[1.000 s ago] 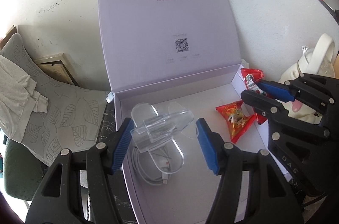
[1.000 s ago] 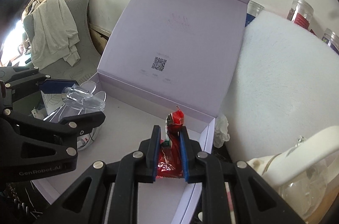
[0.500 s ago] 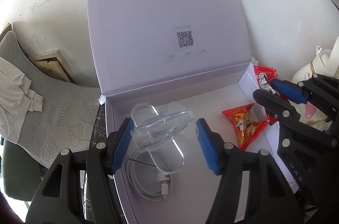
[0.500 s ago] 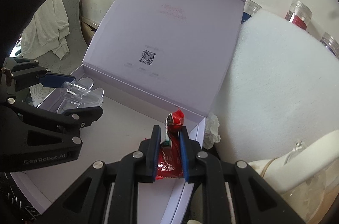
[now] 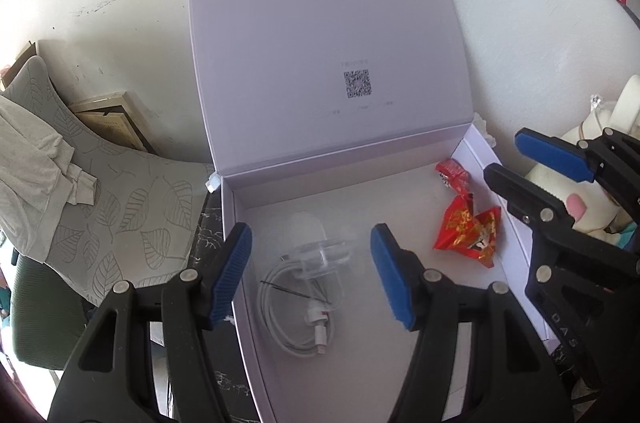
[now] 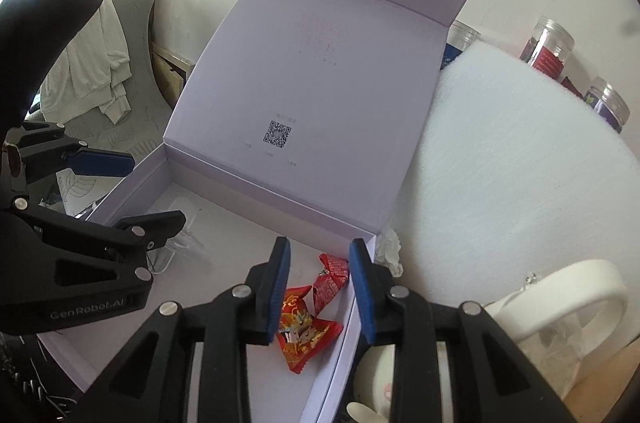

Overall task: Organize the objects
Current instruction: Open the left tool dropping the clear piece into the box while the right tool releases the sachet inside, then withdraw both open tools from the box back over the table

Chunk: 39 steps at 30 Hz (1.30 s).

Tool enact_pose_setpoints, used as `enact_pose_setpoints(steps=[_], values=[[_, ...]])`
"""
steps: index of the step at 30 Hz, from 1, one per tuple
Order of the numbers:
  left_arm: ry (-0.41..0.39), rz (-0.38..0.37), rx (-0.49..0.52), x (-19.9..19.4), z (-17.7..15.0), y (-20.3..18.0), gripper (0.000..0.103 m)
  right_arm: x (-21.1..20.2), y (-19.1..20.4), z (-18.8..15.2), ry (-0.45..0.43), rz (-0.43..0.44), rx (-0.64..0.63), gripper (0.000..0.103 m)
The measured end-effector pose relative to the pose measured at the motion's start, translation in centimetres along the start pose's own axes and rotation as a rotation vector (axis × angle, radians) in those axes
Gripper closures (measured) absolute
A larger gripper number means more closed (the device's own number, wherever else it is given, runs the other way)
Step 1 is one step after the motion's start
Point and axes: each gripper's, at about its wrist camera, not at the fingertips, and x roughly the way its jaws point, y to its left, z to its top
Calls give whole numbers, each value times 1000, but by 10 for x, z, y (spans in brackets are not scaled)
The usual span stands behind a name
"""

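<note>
Lavender box (image 5: 236, 219), lid upright | inside: clear plastic piece (image 5: 320, 251) on white cable (image 5: 296, 319) near left wall; red snack packets (image 6: 308, 319) at right wall | left gripper (image 5: 310, 271), right gripper (image 6: 318, 291) wide open, empty | advice: lift both straight up, clear of box walls.

You're looking at a matt pale-lilac card box (image 5: 486, 159), glossy crinkled foil snack packets (image 5: 470, 233), a clear plastic case (image 5: 320, 255), a smooth white cable (image 5: 288, 339).

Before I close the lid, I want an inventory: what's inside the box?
Inside the box: a clear plastic piece atop a coiled white cable, plus two red snack packets. The cable's covered part is hidden.
</note>
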Motion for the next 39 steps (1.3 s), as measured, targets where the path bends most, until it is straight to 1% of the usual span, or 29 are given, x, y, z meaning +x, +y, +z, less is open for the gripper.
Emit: enact_pose_setpoints(steps=[4, 11, 20, 29, 32, 39], values=[[-18, 1, -5, -16, 1, -1, 42, -10, 0, 4, -16, -2, 4, 73], [-63, 13, -13, -49, 2, -1, 42, -41, -6, 7, -54, -12, 2, 73], [-102, 29, -21, -89, -5, -6, 42, -74, -9, 6, -90, 5, 9, 73], [-140, 43, -30, -130, -19, -12, 42, -115, -7, -3, -127, 21, 8, 73], [-150, 48, -31, -142, -26, -14, 42, -126, -7, -8, -132, 33, 15, 71], [-167, 53, -31, -165, -45, -19, 38, -148, -3, -24, -132, 49, 26, 70]])
